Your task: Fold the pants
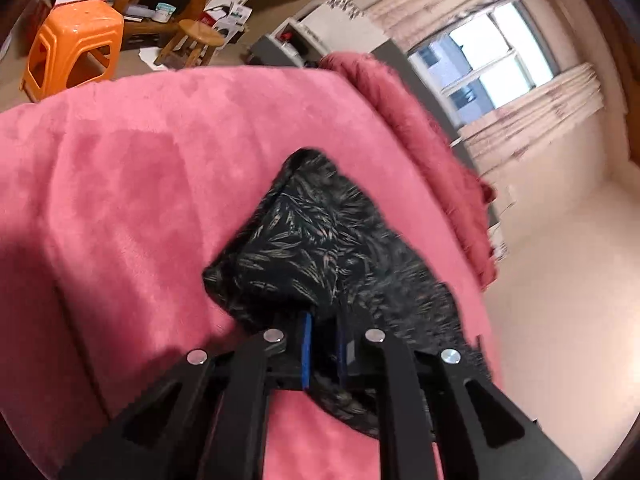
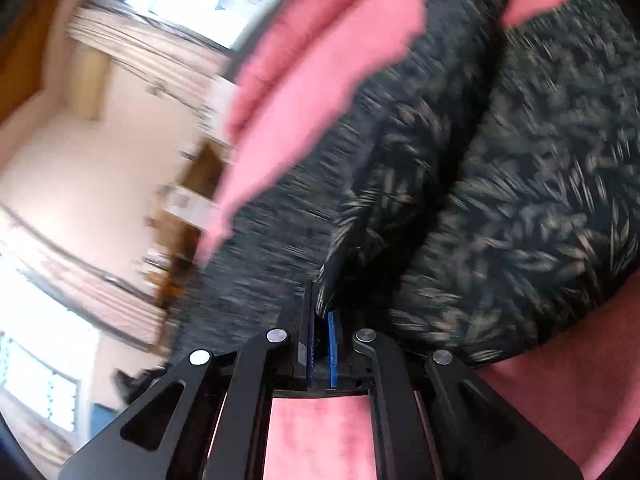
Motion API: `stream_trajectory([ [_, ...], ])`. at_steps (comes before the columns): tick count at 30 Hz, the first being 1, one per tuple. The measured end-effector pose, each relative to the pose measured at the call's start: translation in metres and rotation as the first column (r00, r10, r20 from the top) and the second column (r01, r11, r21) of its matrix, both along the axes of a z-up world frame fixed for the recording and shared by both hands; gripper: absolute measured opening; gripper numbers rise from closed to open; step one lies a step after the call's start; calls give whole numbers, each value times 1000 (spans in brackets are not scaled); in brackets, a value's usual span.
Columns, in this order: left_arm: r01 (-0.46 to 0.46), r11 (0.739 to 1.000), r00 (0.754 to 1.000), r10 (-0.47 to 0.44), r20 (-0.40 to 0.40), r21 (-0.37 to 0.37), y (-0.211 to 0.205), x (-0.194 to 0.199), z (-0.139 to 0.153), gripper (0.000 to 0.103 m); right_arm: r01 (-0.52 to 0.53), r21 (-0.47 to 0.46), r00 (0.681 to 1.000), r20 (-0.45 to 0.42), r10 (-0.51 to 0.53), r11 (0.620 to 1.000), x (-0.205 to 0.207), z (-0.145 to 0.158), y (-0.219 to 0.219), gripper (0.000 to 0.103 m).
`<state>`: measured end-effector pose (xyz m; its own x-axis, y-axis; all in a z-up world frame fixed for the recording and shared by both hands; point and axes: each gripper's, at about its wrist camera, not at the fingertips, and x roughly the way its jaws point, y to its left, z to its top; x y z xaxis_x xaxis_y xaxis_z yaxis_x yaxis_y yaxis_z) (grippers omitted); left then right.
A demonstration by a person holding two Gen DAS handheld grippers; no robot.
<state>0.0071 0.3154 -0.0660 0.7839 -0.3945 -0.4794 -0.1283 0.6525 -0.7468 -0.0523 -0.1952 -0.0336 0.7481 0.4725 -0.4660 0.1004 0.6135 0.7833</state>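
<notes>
The pants (image 1: 320,240) are dark cloth with a pale leaf print, lying on a pink plush blanket (image 1: 140,184). In the left wrist view my left gripper (image 1: 324,332) is shut on a bunched edge of the pants, the cloth pinched between its blue pads and lifted into a peak. In the right wrist view the pants (image 2: 520,200) fill the right side, blurred by motion. My right gripper (image 2: 322,312) is shut on a fold of that cloth, which rises from between the blue pads. Its fingertips are hidden by the fabric.
The blanket's rumpled edge (image 1: 420,120) runs along the right, with bare floor (image 1: 560,280) past it. An orange plastic stool (image 1: 72,52), a small wooden stool (image 1: 200,36) and a cluttered desk stand beyond the far edge. A window (image 1: 488,56) with curtains is at right.
</notes>
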Motion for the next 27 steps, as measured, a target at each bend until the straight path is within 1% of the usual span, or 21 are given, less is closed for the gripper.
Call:
stream_trajectory([
  [2, 0, 1000, 1000, 0, -15, 12, 1, -4, -3, 8, -12, -1, 999, 44, 12, 1000, -7, 10, 0, 4],
  [3, 6, 999, 999, -4, -38, 34, 2, -4, -7, 8, -18, -23, 999, 37, 19, 1000, -11, 10, -1, 4],
  [4, 19, 998, 998, -14, -67, 66, 0, -2, -13, 9, -29, -79, 1000, -5, 28, 996, -11, 7, 1, 4],
  [5, 22, 996, 996, -15, -82, 86, -2, 0, -16, 15, -34, -118, 998, -48, 28, 992, -10, 1, 3, 4],
  [6, 20, 994, 996, -10, -86, 108, -4, 1, -16, 16, -36, -138, 995, -93, 23, 990, -8, -5, 5, 4],
  [7, 17, 990, 997, -6, -79, 143, -7, 3, -13, 16, -35, -132, 992, -123, 19, 991, -6, -10, 5, 4],
  [9, 30, 979, 997, -16, -70, 203, -15, 1, -6, 25, -32, -137, 993, -116, 16, 990, -4, -6, 3, 5],
  [10, 29, 977, 998, -16, -64, 211, -15, -1, -5, 34, -28, -146, 994, -112, 12, 989, -4, -4, 3, 9],
  [11, 16, 975, 998, -3, -59, 221, -16, -4, -2, 47, -26, -159, 993, -114, 8, 987, -7, -1, 3, 11],
  [12, -24, 970, 998, 39, -55, 242, -15, -10, 3, 52, -23, -167, 993, -117, 3, 986, -10, 1, 4, 12],
  [13, -94, 961, 994, 105, -31, 261, -10, -19, 10, 54, -7, -178, 993, -119, -15, 984, -11, 6, 4, 12],
  [15, -201, 940, 979, 203, 23, 275, 0, -31, 24, 56, 32, -194, 993, -103, -53, 981, -18, 11, 0, 12],
  [16, -251, 928, 968, 242, 65, 276, 3, -37, 33, 60, 70, -209, 992, -92, -90, 975, -23, 18, -8, 12],
  [17, -267, 922, 964, 251, 91, 280, 3, -40, 39, 61, 93, -223, 990, -87, -114, 971, -25, 20, -14, 12],
  [18, -266, 917, 963, 241, 118, 296, -2, -39, 47, 61, 122, -243, 987, -76, -144, 962, -27, 26, -21, 12],
  [19, -249, 917, 967, 218, 131, 312, -8, -38, 52, 65, 152, -274, 983, -62, -175, 949, -24, 33, -30, 14],
  [21, -168, 920, 982, 123, 146, 355, -33, -26, 59, 69, 190, -329, 973, -62, -222, 925, -13, 44, -43, 49],
  [23, -93, 917, 989, 38, 146, 387, -60, -15, 60, 72, 220, -362, 969, -27, -246, 906, 0, 55, -53, 50],
  [24, -46, 916, 990, -11, 141, 399, -74, -8, 60, 72, 229, -398, 966, -17, -257, 888, 10, 62, -57, 50],
  [26, 53, 909, 984, -117, 131, 413, -108, 4, 56, 72, 243, -474, 961, -2, -277, 846, 37, 75, -62, 50],
  [27, 121, 896, 975, -188, 118, 428, -127, 12, 52, 72, 239, -504, 962, 5, -274, 830, 50, 79, -65, 50],
])
